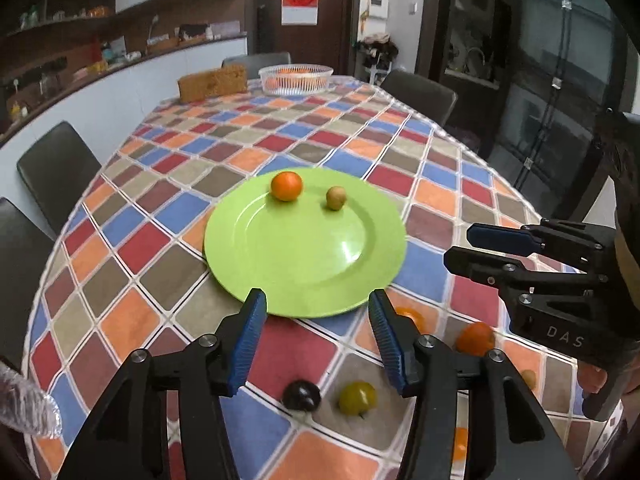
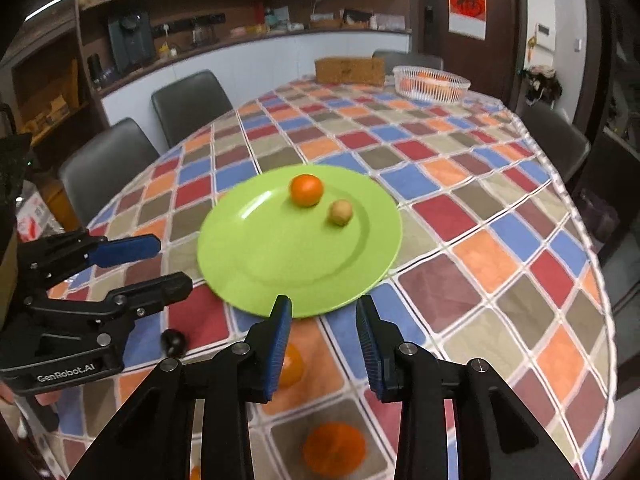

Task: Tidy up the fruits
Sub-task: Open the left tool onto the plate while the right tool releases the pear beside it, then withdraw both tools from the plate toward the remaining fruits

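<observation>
Blue-padded fingers of the left gripper stand wide apart with nothing between them, their tips at the near rim of the green plate. Just below and between those fingers a dark plum and a yellow-green tomato lie side by side on the checked tablecloth. Beyond the right finger an orange fruit sits on the cloth, and another orange one shows partly hidden behind that finger's tip.

On the plate, well past the fingertips, rest a tangerine and, just to its right but apart from it, a small tan fruit.

From the right wrist camera, the right gripper also holds its fingers apart and empty, tips over the plate's near edge. One orange fruit lies on the cloth beneath the gap between these fingers; a second peeks out beside the left finger. The plum appears to the left, near the other gripper, which enters from that side with its fingers parted.

At the far end of the table stand a white basket holding orange fruit and a brown box to its left. Dark chairs ring the table.
</observation>
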